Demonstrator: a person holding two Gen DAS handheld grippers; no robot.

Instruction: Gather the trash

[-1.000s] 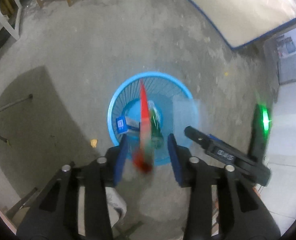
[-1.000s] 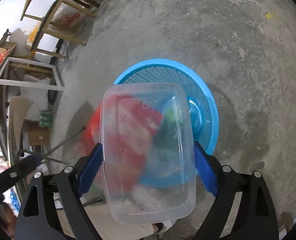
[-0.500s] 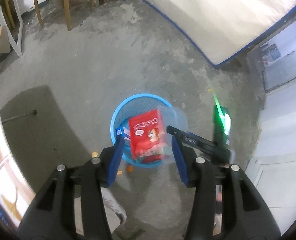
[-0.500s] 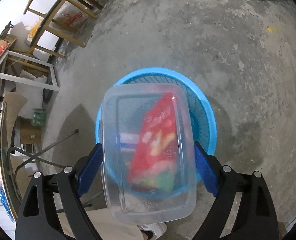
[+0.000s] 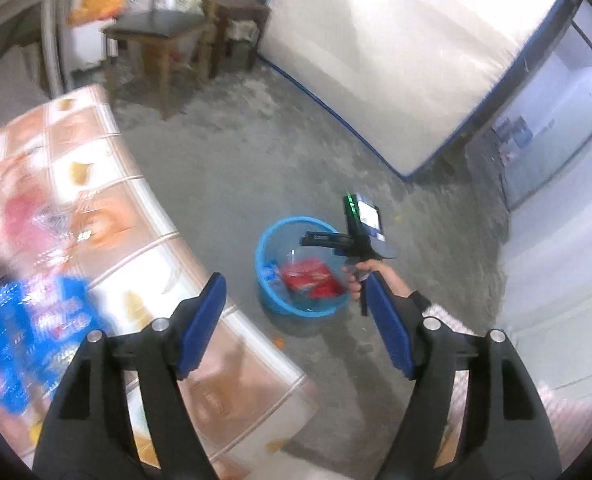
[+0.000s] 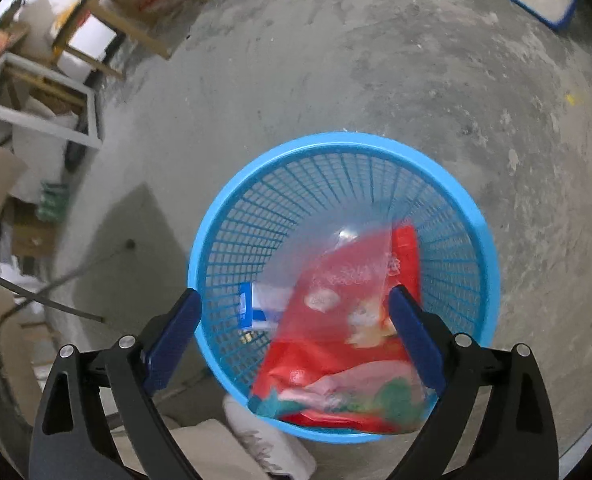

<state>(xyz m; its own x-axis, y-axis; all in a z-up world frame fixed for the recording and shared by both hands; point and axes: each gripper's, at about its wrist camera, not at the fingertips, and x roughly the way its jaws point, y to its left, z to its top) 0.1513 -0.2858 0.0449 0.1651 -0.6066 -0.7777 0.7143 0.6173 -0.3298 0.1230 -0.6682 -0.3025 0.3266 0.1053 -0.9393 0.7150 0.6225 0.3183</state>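
Right wrist view is showing the right gripper (image 6: pixel 296 340) opening wide over the blue basket (image 6: pixel 491 280), holding nothing, while the clear box (image 6: pixel 335 272) is dropping onto the red bag (image 6: pixel 327 360) inside, and the left gripper (image 5: pixel 296 324) is opening, empty, near more trash (image 5: pixel 20 344) on the surface (image 5: pixel 144 216).

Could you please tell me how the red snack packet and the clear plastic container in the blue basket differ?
The red snack packet is opaque and printed, while the clear plastic container is see-through, so the packet shows through it. The packet looks flat and soft; the container appears stiffer, though it is blurred. The container sits over the packet. Both are inside the blue basket, and neither gripper touches them.
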